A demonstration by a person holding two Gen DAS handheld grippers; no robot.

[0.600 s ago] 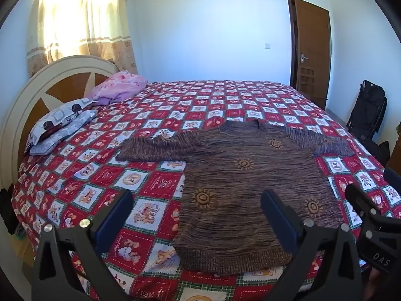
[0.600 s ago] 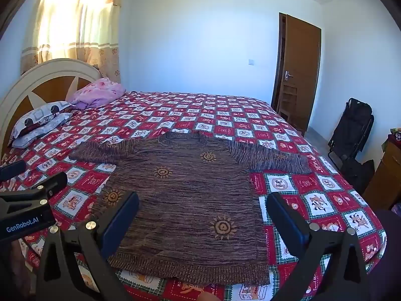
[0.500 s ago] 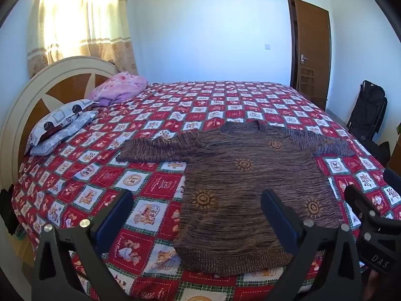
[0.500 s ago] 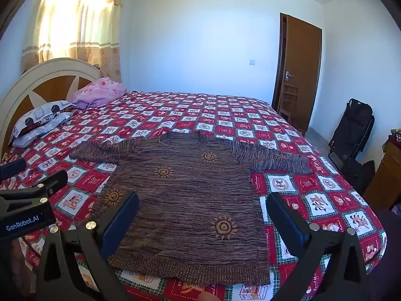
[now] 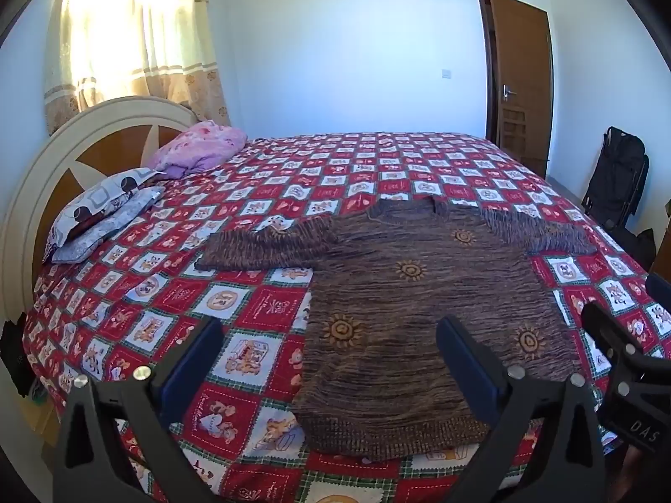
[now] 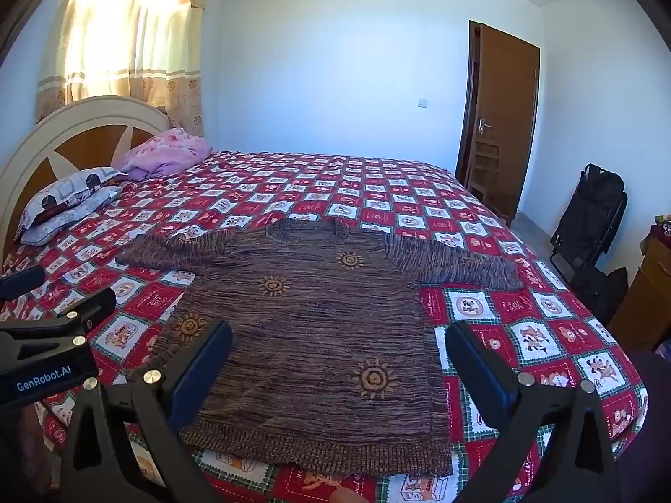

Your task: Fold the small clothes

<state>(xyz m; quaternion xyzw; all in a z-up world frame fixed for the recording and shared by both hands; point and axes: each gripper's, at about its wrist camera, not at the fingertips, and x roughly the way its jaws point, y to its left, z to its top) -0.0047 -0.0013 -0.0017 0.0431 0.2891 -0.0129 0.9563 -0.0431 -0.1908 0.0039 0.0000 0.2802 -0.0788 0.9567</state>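
Note:
A small brown knit sweater [image 5: 419, 306] with orange sun motifs lies flat on the bed, sleeves spread to both sides, hem toward me; it also shows in the right wrist view [image 6: 318, 335]. My left gripper [image 5: 327, 360] is open and empty, held above the bed's near edge over the sweater's lower left. My right gripper [image 6: 339, 364] is open and empty, above the sweater's lower hem. Each gripper shows at the edge of the other's view.
The bed has a red and white checked cover [image 5: 251, 302]. Pillows [image 5: 100, 209] and a pink bundle [image 5: 201, 146] lie by the round headboard [image 5: 25, 193] at left. A brown door [image 6: 499, 125] and a black folded chair [image 6: 591, 213] stand at right.

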